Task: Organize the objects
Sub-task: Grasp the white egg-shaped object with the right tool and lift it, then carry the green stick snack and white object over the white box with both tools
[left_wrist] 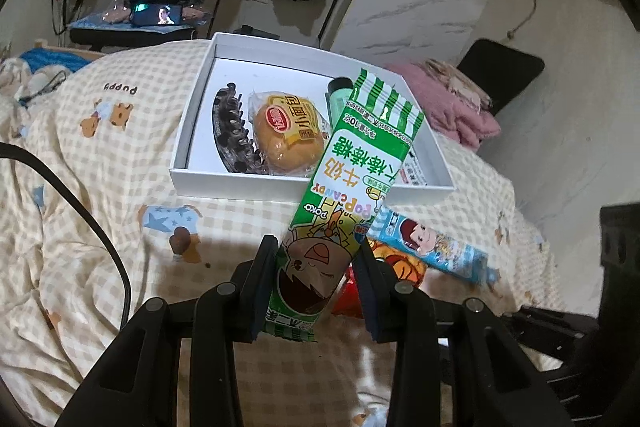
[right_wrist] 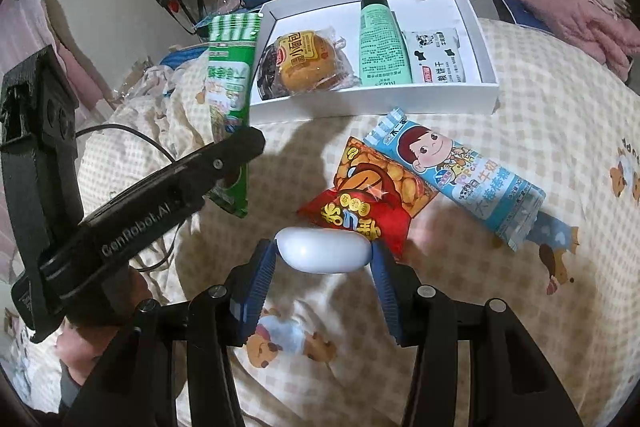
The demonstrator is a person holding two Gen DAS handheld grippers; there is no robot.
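The left gripper (left_wrist: 316, 267) has its two fingers pressed against the sides of a green candy packet (left_wrist: 352, 183), which stands up out of the grip and leans to the right. From the right wrist view this gripper (right_wrist: 236, 163) reaches in from the left, raised above the bedding. The right gripper (right_wrist: 322, 251) has its blue-padded fingers (right_wrist: 256, 291) splayed around a white case (right_wrist: 322, 251), both pads touching its ends.

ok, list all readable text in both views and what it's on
"POP CANDY", "POKO": green candy pack, held by the left gripper
"puppy": bedspread
"小面包": bun wrapper
"GenRobot.AI": left gripper body, right wrist view
Blue candy pack, red snack bag, green tube, cow packet: print too small or blurred.
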